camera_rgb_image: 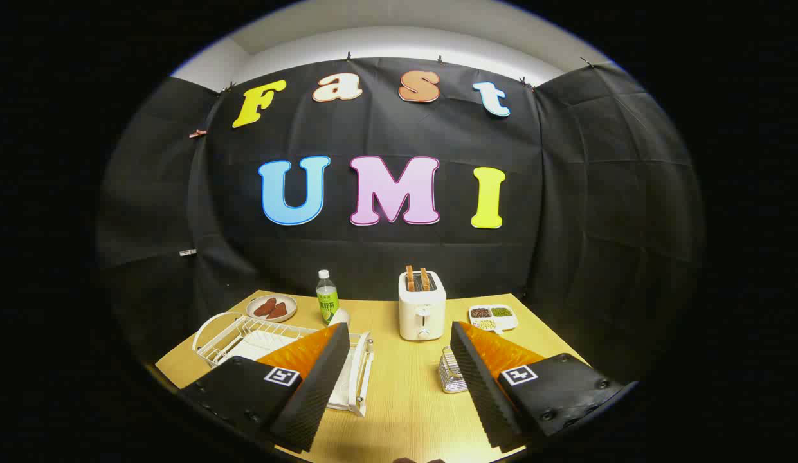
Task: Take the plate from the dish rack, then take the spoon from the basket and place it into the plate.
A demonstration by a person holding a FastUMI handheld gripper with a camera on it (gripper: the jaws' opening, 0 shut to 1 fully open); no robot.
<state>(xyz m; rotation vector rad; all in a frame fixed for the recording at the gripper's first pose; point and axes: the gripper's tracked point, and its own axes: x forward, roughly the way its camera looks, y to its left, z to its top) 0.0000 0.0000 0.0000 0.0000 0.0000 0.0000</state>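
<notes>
The tabletop is carrying the dish rack beyond the left finger; the plate in it is lying partly hidden behind that finger. The tongs are gaping wide, gripping nothing. They should be descending leftward, straddling the plate's rim squarely. The small wire basket is peeking beside the right finger, its spoon indiscernible.

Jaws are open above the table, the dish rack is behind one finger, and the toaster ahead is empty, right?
Not quite: the toaster is not empty. The gripper view shows two slices of toast standing in its slots. The rest holds: the gripper has its jaws open above the table, and the dish rack sits partly behind one finger.
</notes>
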